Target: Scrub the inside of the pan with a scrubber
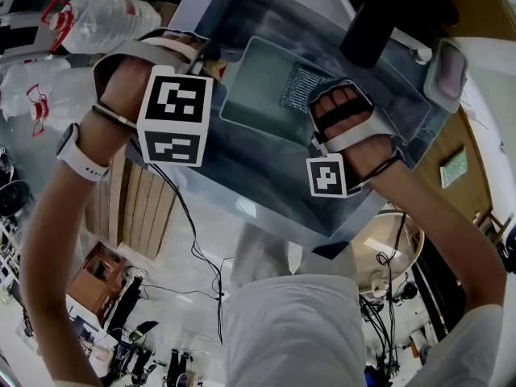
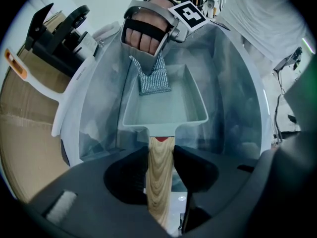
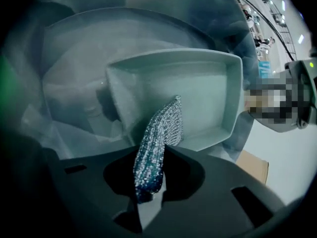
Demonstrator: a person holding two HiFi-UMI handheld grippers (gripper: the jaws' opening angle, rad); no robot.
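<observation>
Left gripper [image 2: 161, 182] clamps the wooden handle [image 2: 159, 162] of the square pan [image 2: 193, 108] in the sink [image 2: 233, 83]. Right gripper [image 3: 148, 190] pinches the mesh scrubber [image 3: 161, 133] — tip inside the pan. Advised: press flat, keep the handle steady.

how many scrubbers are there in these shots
1. The silvery mesh scrubber is clamped in the right gripper, its free end dangling into the pale green rectangular pan in the grey basin. Another could lie hidden beneath the pan.

We scan for words and numbers and get none we can read: just black-and-white square patterns on the left cube [image 1: 175, 115] and right cube [image 1: 327, 176], and red print on the plastic bags [image 1: 105, 18], too small to read.
</observation>
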